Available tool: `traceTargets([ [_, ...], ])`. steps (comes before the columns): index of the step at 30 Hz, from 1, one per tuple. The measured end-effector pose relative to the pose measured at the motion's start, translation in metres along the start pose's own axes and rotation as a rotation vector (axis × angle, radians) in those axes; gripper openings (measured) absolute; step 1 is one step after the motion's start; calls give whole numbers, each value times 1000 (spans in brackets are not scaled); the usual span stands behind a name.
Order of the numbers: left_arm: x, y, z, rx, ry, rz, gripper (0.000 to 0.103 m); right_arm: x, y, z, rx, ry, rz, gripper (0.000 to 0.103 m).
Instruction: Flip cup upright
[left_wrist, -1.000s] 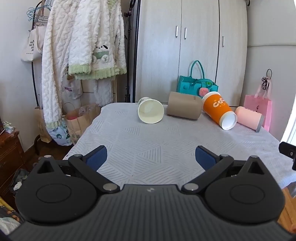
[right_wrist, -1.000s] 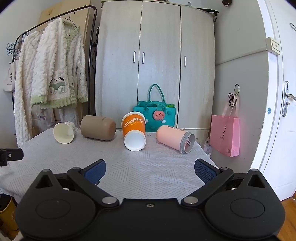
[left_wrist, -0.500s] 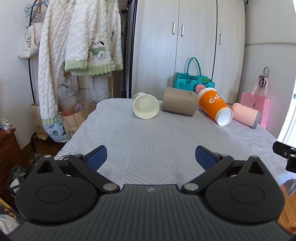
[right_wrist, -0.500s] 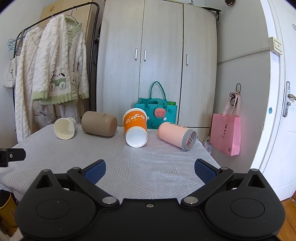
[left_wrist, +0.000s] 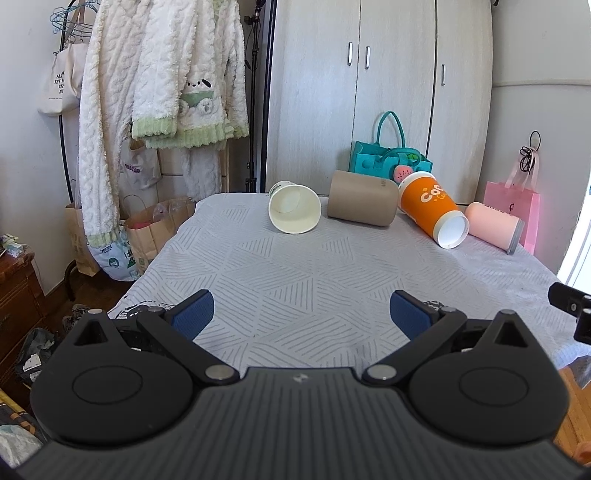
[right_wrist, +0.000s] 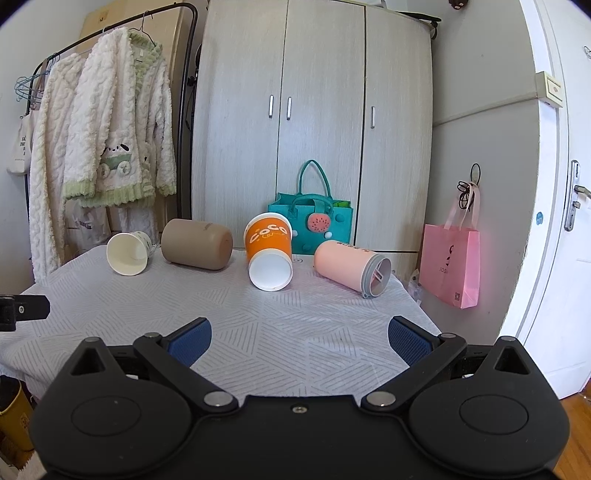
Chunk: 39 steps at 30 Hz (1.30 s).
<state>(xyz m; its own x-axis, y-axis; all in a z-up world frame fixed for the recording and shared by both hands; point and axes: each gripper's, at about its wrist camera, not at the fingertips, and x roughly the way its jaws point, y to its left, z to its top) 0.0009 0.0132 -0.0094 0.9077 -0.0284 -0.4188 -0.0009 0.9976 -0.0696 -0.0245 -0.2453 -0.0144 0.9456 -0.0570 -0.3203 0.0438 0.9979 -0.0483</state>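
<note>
Several cups lie on their sides along the far edge of the table (left_wrist: 295, 280): a cream paper cup (left_wrist: 293, 212), a brown cup (left_wrist: 362, 203), an orange cup (left_wrist: 432, 208) and a pink cup (left_wrist: 493, 227). They show again in the right wrist view: cream cup (right_wrist: 127, 253), brown cup (right_wrist: 197, 249), orange cup (right_wrist: 269, 251), pink cup (right_wrist: 352, 267). My left gripper (left_wrist: 301, 319) is open and empty over the near table edge. My right gripper (right_wrist: 299, 341) is open and empty, well short of the cups.
A teal bag (right_wrist: 312, 225) stands behind the cups against the wardrobe (right_wrist: 314, 110). A pink bag (right_wrist: 452, 269) hangs at the right. A clothes rack with white robes (left_wrist: 147, 92) and paper bags (left_wrist: 155, 229) stand left of the table.
Both grippers have moved a little nearer the table, so the cups look slightly larger. Both stay open and empty. The cups have not moved.
</note>
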Motion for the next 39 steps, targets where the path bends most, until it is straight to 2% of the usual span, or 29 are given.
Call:
traceTargets([
  [25, -7, -1, 3, -14, -19, -17, 103, 3, 0, -4, -4, 20, 6, 103],
  [33, -4, 0, 3, -12, 8, -11, 103, 5, 2, -5, -15, 26, 4, 103],
  [39, -4, 1, 16, -1, 25, -22, 103, 10, 0, 1, -16, 37, 0, 103],
])
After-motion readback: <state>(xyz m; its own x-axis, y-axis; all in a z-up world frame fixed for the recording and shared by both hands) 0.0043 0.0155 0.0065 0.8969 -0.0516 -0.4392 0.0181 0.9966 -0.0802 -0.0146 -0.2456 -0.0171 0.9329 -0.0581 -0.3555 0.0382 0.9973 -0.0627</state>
